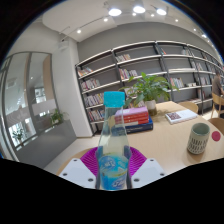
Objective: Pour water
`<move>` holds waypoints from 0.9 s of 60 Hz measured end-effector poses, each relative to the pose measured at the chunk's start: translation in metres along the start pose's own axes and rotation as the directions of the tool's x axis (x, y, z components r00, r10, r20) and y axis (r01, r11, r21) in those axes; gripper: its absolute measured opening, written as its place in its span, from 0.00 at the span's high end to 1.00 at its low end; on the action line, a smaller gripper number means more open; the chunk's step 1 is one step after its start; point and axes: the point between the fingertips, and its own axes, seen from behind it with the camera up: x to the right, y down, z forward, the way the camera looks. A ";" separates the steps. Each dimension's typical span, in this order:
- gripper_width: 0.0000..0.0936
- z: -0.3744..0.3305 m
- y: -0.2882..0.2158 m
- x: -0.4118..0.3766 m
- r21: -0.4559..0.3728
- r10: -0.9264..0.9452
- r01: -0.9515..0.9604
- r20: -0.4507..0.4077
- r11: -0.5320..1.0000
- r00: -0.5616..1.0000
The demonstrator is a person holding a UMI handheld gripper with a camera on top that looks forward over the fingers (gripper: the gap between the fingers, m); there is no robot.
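Note:
A clear plastic water bottle with a light blue cap and a blue label stands upright between my two fingers. My gripper is shut on the bottle: both magenta pads press on its sides at label height. The bottle is held above the wooden table. A green mug with a pattern stands on the table beyond the fingers to the right.
A potted plant stands at the far side of the table. A stack of books lies behind the bottle, and an open booklet lies further right. Bookshelves line the back wall.

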 end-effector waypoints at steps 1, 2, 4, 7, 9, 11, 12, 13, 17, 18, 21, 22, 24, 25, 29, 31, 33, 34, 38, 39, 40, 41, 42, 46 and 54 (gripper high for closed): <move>0.63 0.001 -0.004 0.004 0.001 0.019 -0.019 0.000 1.000 1.000; 0.63 0.000 -0.008 0.007 0.000 0.038 -0.038 0.004 0.999 0.999; 0.63 0.000 -0.020 0.012 0.002 0.074 -0.074 0.020 0.997 0.997; 0.63 -0.001 -0.040 0.023 0.019 0.131 -0.132 0.045 0.991 0.990; 0.63 0.000 -0.050 0.035 0.018 0.191 -0.191 0.045 0.981 0.981; 0.63 0.004 -0.057 0.046 0.012 0.255 -0.256 0.043 0.967 0.966; 0.63 0.005 -0.060 0.052 0.008 0.288 -0.289 0.044 0.957 0.957; 0.63 0.005 -0.063 0.058 0.003 0.325 -0.326 0.043 0.945 0.945; 0.63 0.006 -0.072 0.079 -0.044 0.508 -0.507 0.026 0.861 0.861; 0.63 0.011 -0.069 0.086 -0.039 0.545 -0.544 0.029 0.838 0.838; 0.63 0.014 -0.073 0.106 -0.042 0.664 -0.663 0.018 0.748 0.748; 0.63 0.015 -0.076 0.111 -0.041 0.698 -0.697 0.020 0.715 0.715; 0.63 0.015 -0.083 0.121 -0.028 0.752 -0.752 0.032 0.659 0.658; 0.63 0.015 -0.085 0.126 -0.025 0.779 -0.778 0.036 0.627 0.626; 0.63 0.019 -0.089 0.145 -0.018 0.875 -0.875 0.043 0.484 0.483; 0.63 0.020 -0.090 0.153 -0.016 0.911 -0.911 0.043 0.412 0.411; 0.62 0.021 -0.090 0.161 -0.012 0.939 -0.939 0.044 0.343 0.342; 0.62 0.022 -0.090 0.164 -0.010 0.951 -0.952 0.044 0.306 0.305; 0.62 0.012 -0.096 0.173 -0.005 0.987 -0.988 0.039 0.157 0.156; 0.62 0.012 -0.097 0.177 0.004 0.991 -0.992 0.046 0.127 0.127; 0.62 0.013 -0.097 0.179 0.011 0.994 -0.995 0.054 0.100 0.100; 0.62 0.014 -0.097 0.182 0.014 0.996 -0.997 0.059 0.071 0.071; 0.62 0.015 -0.096 0.184 0.014 0.997 -0.999 0.062 0.037 0.038; 0.62 0.015 -0.095 0.194 0.021 0.993 -0.995 0.073 -0.096 -0.094; 0.61 0.009 -0.100 0.202 0.011 0.943 -0.948 0.108 -0.318 -0.315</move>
